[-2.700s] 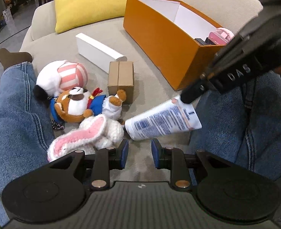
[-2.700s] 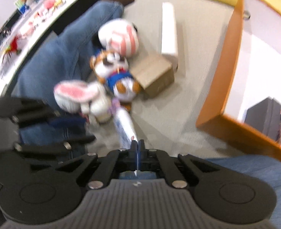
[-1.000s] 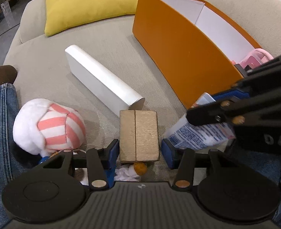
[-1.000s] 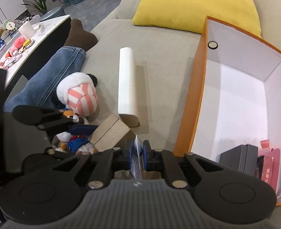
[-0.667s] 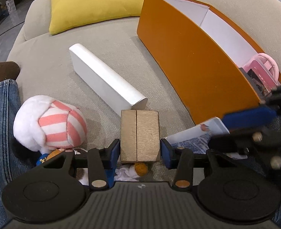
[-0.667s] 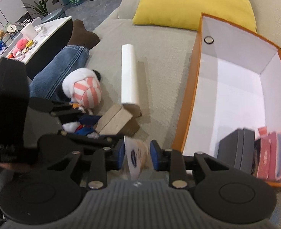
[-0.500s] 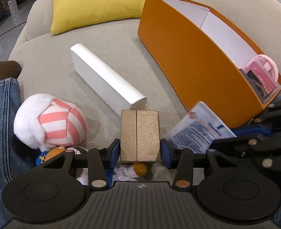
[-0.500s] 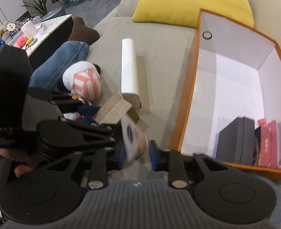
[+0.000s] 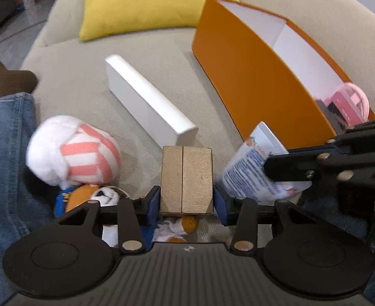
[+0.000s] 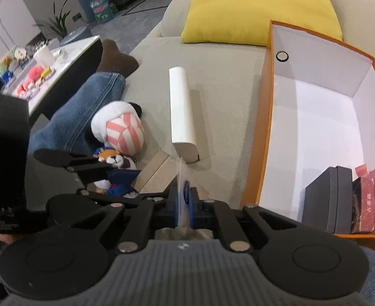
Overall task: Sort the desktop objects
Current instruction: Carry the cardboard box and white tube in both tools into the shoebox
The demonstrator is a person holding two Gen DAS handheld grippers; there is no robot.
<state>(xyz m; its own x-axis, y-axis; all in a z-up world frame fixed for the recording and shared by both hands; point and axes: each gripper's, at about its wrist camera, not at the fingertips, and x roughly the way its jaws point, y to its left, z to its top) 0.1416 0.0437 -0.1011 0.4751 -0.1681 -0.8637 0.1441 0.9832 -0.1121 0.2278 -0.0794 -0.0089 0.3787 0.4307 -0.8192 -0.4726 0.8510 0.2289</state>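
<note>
1. My right gripper (image 10: 183, 207) now pinches the flat crimped end of the lotion tube (image 9: 253, 165). Under a second ago its fingers were spread with the tube loose between them, so I read this as a re-grip, now firm.
2. The tube hangs just outside the near corner of the orange box (image 9: 258, 76), beside its wall and not yet over the opening.
3. My left gripper (image 9: 186, 204) brackets the small cardboard box (image 9: 186, 178). Blue pads sit at both sides, touching or nearly so; I can't tell whether they are actually squeezing. Its position is nearly unchanged from half a second back.
4. That cardboard box sits on the sofa cushion, end-on to the long white box (image 9: 149, 102).
5. Plush toys (image 9: 78, 153) lie left of my left fingers, unsorted.
6. In the orange box, a dark case (image 10: 325, 199) and pink items (image 10: 371, 199) fill the near end; the far end is free for the tube.
7. Next, I'd judge: lift the tube over the wall and release.
</note>
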